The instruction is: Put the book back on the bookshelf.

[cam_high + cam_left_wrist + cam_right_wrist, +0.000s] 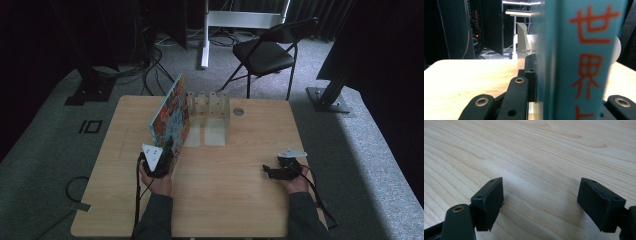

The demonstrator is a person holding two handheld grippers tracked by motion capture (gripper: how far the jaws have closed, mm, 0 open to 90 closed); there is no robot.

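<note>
A book (169, 116) with a colourful cover stands on edge on the wooden table (235, 200), leaning slightly, left of a pale slotted rack (209, 106). My left gripper (168, 146) is shut on the book's near end. In the left gripper view its teal spine (584, 50) with orange characters sits between the jaws of the left gripper (571, 75), the left pad (531, 72) pressed against it. My right gripper (269, 172) rests low over the table at the right, jaws pointing left. The right gripper (541, 192) is open, with bare wood between its pads.
A round dark grommet (238, 111) sits in the table near the rack. Beyond the far edge stand a black folding chair (267, 52), a white stand leg (204, 35) and floor cables (155, 65). A black post base (330, 100) is at the right.
</note>
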